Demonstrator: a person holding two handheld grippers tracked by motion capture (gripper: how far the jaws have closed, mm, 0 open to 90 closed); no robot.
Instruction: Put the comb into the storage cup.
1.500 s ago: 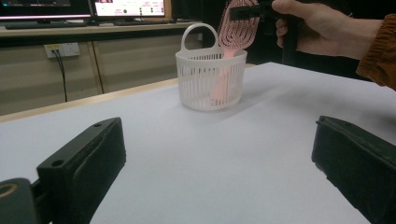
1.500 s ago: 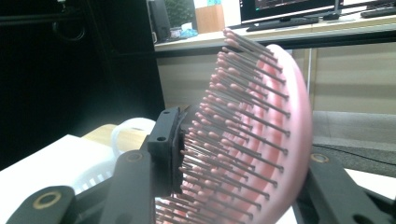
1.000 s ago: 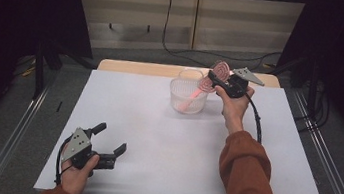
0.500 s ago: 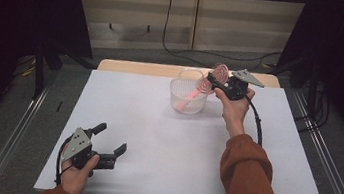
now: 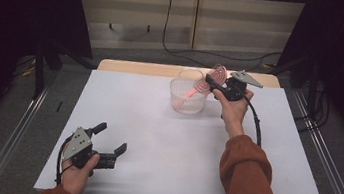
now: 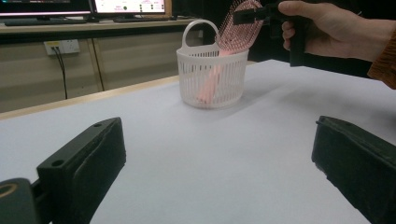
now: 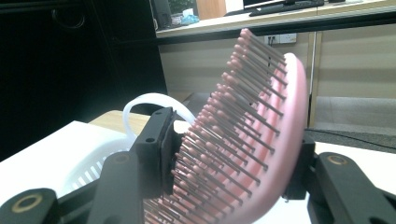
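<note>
A pink hairbrush (image 5: 218, 75) stands tilted with its handle down inside a white slatted basket (image 5: 187, 99) at the far middle of the table. My right gripper (image 5: 214, 80) has the brush head between its jaws, one pad on the bristle tips, the other against the pink back (image 7: 285, 140). Its jaws have just been opening a little, and both pads still touch the brush. The basket's looped handle (image 7: 154, 100) shows behind the left jaw. Near the front left edge, my left gripper (image 5: 111, 137) rests open on the table, nothing between its jaws, facing the basket (image 6: 212, 77).
The white table top (image 5: 154, 140) stretches between the two grippers. A wooden strip (image 5: 133, 67) runs along its far edge. Metal rails (image 5: 322, 167) flank the table on both sides. Cables lie on the floor behind.
The right gripper's jaws stand slightly wider around the brush head. Both hands have kept their places.
</note>
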